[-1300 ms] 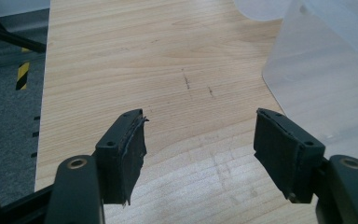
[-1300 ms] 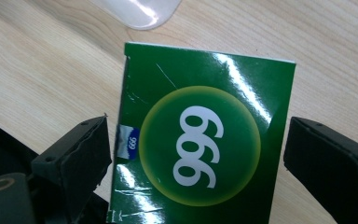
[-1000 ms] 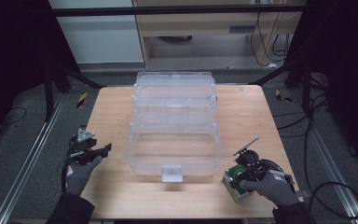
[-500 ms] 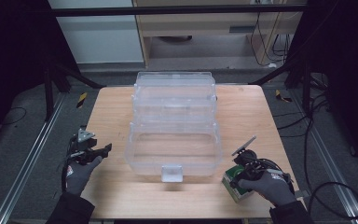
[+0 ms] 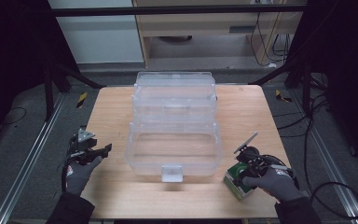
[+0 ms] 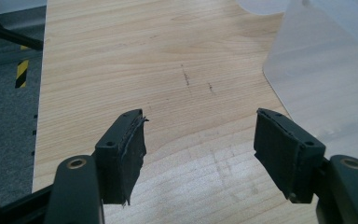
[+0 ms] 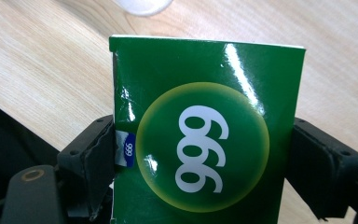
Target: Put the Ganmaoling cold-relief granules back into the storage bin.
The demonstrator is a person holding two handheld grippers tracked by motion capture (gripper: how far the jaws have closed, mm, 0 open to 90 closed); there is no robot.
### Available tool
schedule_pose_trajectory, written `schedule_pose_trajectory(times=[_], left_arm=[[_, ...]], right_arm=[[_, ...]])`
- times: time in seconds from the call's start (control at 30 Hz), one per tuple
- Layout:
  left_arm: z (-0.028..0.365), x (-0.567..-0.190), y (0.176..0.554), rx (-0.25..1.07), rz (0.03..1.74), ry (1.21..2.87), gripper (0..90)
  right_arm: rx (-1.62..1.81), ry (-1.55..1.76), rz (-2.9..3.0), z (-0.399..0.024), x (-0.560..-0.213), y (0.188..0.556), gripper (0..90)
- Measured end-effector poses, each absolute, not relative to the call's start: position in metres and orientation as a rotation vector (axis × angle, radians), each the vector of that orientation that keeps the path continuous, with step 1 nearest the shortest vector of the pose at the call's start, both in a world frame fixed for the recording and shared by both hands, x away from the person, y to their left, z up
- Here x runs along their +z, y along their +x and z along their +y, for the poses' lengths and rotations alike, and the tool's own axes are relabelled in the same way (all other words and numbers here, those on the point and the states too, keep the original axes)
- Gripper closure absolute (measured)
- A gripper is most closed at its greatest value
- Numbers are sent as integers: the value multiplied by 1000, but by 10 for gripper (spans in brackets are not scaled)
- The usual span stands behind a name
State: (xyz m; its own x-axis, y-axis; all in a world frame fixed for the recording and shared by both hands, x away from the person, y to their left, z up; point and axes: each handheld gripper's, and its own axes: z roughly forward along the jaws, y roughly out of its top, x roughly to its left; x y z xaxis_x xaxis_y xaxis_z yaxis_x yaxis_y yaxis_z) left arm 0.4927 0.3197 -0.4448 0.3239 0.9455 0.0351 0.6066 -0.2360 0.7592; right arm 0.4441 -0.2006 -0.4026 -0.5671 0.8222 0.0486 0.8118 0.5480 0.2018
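The right gripper view brings out what the high view leaves small: the green box (image 7: 205,135) bears a yellow-ringed circle with "999" in white, and the right gripper (image 7: 205,163) has just been closing its jaws, whose pads now press both sides of the box. In the high view that box (image 5: 235,179) sits near the table's (image 5: 242,112) front right corner, just beside the clear plastic bin (image 5: 173,140), whose tiers look empty. The left gripper (image 6: 200,149) gapes wide over bare wood.
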Motion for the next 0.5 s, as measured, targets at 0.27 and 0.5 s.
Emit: schedule_pose_trajectory(times=[0.27,0.5], left_arm=[[320,-445,493,668,1367,1944,328],[319,-446,493,666,1367,1950,328]], right_arm=[[354,1362,2704,-204,-380,447,174],[371,1245,2738,-206,-363,453,174]])
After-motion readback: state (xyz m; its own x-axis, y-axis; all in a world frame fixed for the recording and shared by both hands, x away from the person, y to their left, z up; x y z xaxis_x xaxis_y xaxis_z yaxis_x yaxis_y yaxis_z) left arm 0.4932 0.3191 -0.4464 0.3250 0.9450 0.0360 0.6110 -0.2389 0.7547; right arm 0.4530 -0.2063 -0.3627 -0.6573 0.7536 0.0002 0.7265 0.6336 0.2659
